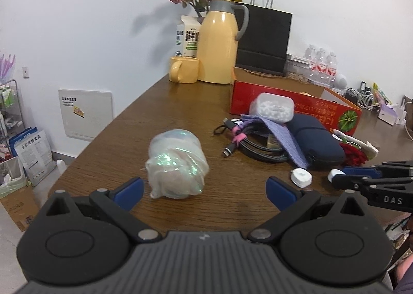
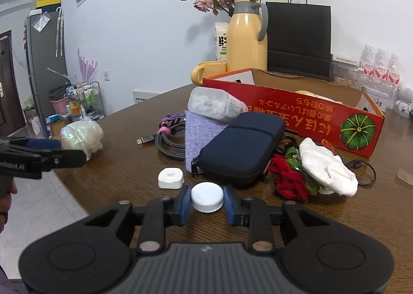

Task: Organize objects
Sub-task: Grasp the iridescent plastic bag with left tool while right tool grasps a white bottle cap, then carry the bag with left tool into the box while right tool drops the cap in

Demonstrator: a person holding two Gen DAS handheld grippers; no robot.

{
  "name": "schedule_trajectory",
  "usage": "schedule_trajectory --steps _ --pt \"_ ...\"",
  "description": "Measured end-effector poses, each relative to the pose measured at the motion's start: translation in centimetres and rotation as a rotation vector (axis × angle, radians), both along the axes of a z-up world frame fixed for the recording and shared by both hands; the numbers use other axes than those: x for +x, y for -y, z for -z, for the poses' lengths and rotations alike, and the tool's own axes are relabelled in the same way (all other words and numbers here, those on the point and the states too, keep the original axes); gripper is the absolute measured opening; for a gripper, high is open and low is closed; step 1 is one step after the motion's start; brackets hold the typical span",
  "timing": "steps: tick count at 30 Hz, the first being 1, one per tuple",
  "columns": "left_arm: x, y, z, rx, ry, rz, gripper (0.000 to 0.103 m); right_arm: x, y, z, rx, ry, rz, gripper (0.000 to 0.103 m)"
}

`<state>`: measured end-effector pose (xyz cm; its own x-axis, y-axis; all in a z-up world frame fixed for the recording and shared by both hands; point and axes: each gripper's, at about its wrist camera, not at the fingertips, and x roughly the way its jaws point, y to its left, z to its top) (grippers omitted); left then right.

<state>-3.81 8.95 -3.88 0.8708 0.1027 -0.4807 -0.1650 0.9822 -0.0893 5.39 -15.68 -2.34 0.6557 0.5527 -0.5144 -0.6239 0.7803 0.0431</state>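
Two grippers over a brown wood-grain bench point(image 2: 124, 180). Largest item: open red cardboard box with a green pumpkin print point(image 2: 296, 115), at the far side of the bench, in front of a black paper bag point(image 2: 299, 38) and a yellow thermos jug with grey handle point(image 2: 246, 43). Leaning against the box front: clear plastic tub of white beads point(image 2: 214, 105), resting on a lavender knitted cloth point(image 2: 201, 133). Navy zipped fabric case point(image 2: 242, 146) lies partly over that cloth. Coiled braided grey cable point(image 2: 167, 141) just left of the cloth. Crumpled iridescent plastic bag point(image 1: 176, 164) well apart to the left, between the wide-open jaws of the left gripper point(image 1: 204, 188), untouched. Small white square plastic piece point(image 2: 171, 178) near the case. Right gripper point(image 2: 207, 201): blue pads pressed on both sides of a white ribbed round cap point(image 2: 207, 199), near the bench's front edge.
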Motion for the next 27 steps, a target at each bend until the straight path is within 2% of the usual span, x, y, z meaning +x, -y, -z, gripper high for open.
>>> schedule_trajectory --steps 11,13,14,15,20,27 --pt "2.4 -1.1 0.4 0.022 0.007 -0.089 0.101 -0.2 0.5 0.1 0.008 0.007 0.022 0.027" --pt "2.9 -1.3 0.5 0.019 0.009 -0.091 0.084 -0.1 0.6 0.0 0.008 0.009 0.029 0.026" --pt "3.1 -1.3 0.5 0.018 -0.001 -0.087 0.053 -0.1 0.7 0.0 0.009 0.010 0.031 0.026" --pt "3.4 -1.4 0.6 0.011 -0.014 -0.082 0.041 -0.2 0.9 -0.1 0.011 0.012 0.031 0.027" --pt "3.8 -1.0 -0.1 0.007 0.025 -0.065 0.039 -0.2 0.9 -0.5 0.021 0.028 0.022 0.026" --pt "5.4 1.2 -2.7 0.029 0.112 0.006 0.039 0.5 0.5 -1.9 0.042 0.087 0.007 0.027"
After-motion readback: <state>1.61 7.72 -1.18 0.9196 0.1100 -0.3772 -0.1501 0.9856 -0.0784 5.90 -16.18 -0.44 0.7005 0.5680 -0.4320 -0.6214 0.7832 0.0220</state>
